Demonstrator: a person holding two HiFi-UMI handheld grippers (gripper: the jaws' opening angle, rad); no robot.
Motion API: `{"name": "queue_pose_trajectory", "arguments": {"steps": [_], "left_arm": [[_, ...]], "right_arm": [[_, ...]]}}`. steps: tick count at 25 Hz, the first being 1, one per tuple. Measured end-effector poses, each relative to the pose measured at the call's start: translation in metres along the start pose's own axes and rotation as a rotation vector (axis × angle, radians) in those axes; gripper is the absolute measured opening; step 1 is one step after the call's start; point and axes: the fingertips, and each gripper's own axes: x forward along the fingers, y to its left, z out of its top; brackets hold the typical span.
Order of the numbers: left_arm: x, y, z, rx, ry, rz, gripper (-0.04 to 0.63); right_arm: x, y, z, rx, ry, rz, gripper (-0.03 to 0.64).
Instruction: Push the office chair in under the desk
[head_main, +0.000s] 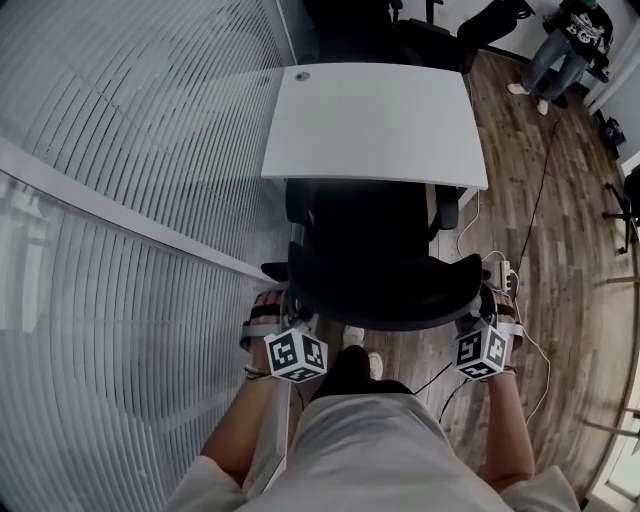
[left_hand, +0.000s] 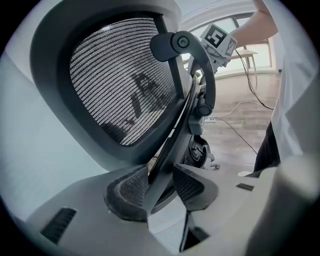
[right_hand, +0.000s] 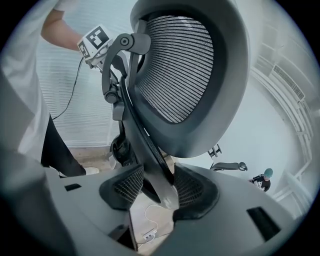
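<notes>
— Closest to us, what are the hands doing?

— Both are at the back of the office chair (head_main: 370, 240). The left gripper (left_hand: 161, 187) has its jaws pinching the left rim of the mesh backrest (head_main: 385, 285). The right gripper (right_hand: 159, 187) pinches the right rim in the same way. On each side the rim stands between the two pads, and they seem to press on it.

— And where is the chair now?

— The front of the seat seems to be already under the near edge of the white surface (head_main: 375, 120), and the armrests (head_main: 447, 205) are just at that edge. The backrest is out over the wooden floor (head_main: 560, 230).

— So which step is it?

— I judge it is the push itself, perhaps half done. The next move calls for both hands to go forward evenly, so that the chair rolls straight and the armrests pass below the edge. The striped glass wall (head_main: 130, 200) is near on the left, so there is little room to swing.

— Can you read anything?

— Almost nothing. Each marker cube (head_main: 296, 355) shows black and white square patterns, not words. I find no brand on the chair. Far away a person (head_main: 565, 40) wears a dark top with pale print, too small to read.
</notes>
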Motion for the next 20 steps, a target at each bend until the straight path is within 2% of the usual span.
{"name": "queue_pose_trajectory", "arguments": {"steps": [4, 20], "left_arm": [[0.015, 0.026, 0.002, 0.008, -0.008, -0.006, 0.169], [0.078, 0.085, 0.012, 0.054, -0.032, -0.020, 0.167]], "right_arm": [[0.018, -0.020, 0.012, 0.007, 0.009, -0.004, 0.202], [0.079, -0.076, 0.023, 0.027, 0.032, -0.016, 0.202]]}}
